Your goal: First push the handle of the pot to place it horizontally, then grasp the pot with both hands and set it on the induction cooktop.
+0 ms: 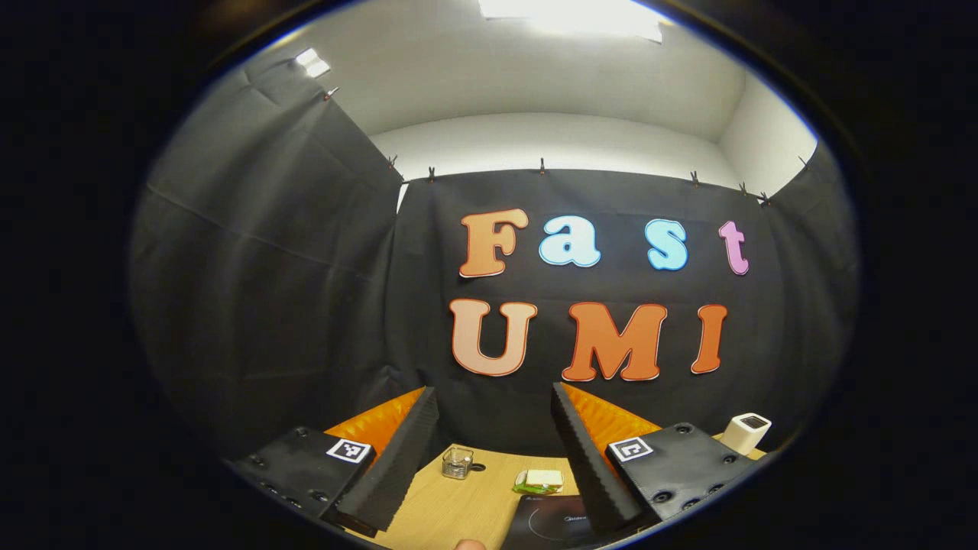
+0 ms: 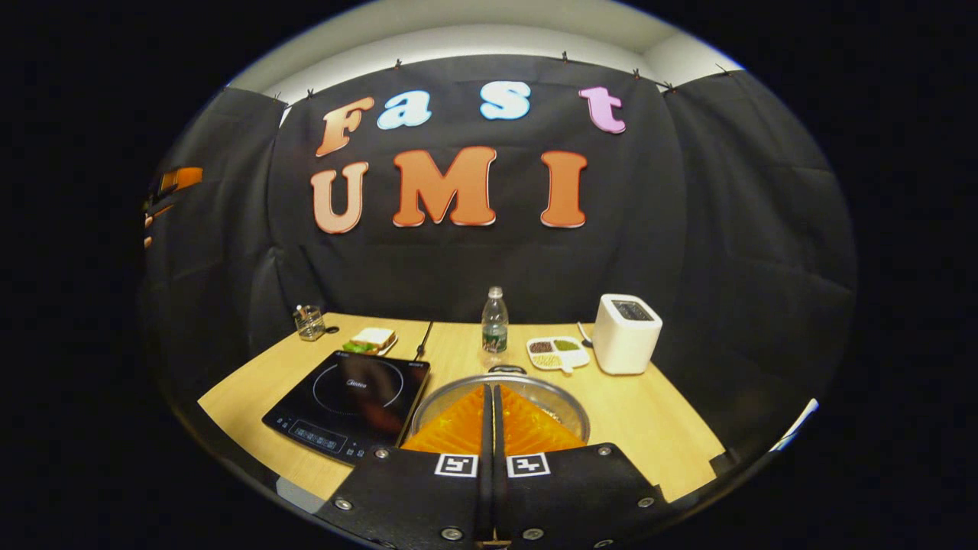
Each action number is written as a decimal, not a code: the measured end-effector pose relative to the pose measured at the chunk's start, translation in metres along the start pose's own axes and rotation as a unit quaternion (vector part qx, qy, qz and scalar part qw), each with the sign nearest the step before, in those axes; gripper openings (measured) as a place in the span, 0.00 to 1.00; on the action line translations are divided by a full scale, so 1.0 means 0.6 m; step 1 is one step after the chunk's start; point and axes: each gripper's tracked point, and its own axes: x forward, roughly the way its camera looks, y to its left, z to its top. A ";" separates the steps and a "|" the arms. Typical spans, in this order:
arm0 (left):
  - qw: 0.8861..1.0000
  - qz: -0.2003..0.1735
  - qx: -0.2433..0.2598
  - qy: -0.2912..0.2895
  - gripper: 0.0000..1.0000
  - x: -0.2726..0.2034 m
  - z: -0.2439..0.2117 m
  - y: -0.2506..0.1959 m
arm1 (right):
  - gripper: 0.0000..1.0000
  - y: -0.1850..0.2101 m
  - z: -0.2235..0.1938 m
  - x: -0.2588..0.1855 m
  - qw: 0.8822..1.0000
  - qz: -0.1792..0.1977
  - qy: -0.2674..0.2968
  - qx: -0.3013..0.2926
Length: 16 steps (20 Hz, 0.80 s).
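Black cloth is backing our bench (image 2: 649,416); we are holding the right gripper (image 2: 489,416), fingers together, over the pot (image 2: 569,409) beside the cooktop (image 2: 348,401), while the left gripper (image 1: 495,458) is gaping, farther off.

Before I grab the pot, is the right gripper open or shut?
Shut: the right gripper's fingers meet edge to edge, gripping nothing, in front of the pot.

Bright ceiling light panel (image 1: 573,14) overhead in left gripper view, blown out to white glare. White upper wall (image 1: 550,141) evenly lit. Black cloth soaks up light, looks dim. Table (image 2: 657,416) in right gripper view warmly lit, shadows soft. Strong fisheye bending at edges. Centre sharp, rim slightly blurred, darkened.
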 end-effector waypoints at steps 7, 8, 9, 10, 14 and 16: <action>1.000 0.005 0.000 0.010 0.96 0.015 -0.026 0.008 | 0.00 0.026 -0.158 0.038 0.995 0.015 0.098 0.017; 1.000 0.006 0.001 0.013 0.98 0.016 -0.031 0.008 | 0.00 0.032 -0.175 0.041 0.994 0.018 0.108 0.018; 1.000 0.007 0.001 0.015 0.97 0.018 -0.034 0.008 | 0.00 0.038 -0.188 0.042 0.993 0.022 0.117 0.018; 1.000 0.008 0.001 0.017 0.98 0.020 -0.037 0.007 | 0.00 0.046 -0.202 0.044 0.991 0.027 0.126 0.020; 1.000 0.001 0.001 0.021 0.98 0.024 -0.043 -0.007 | 0.00 0.076 -0.253 0.047 0.985 0.050 0.162 0.020; 1.000 -0.002 0.004 0.020 0.98 0.024 -0.044 -0.012 | 0.00 0.078 -0.272 0.051 0.983 0.053 0.174 0.017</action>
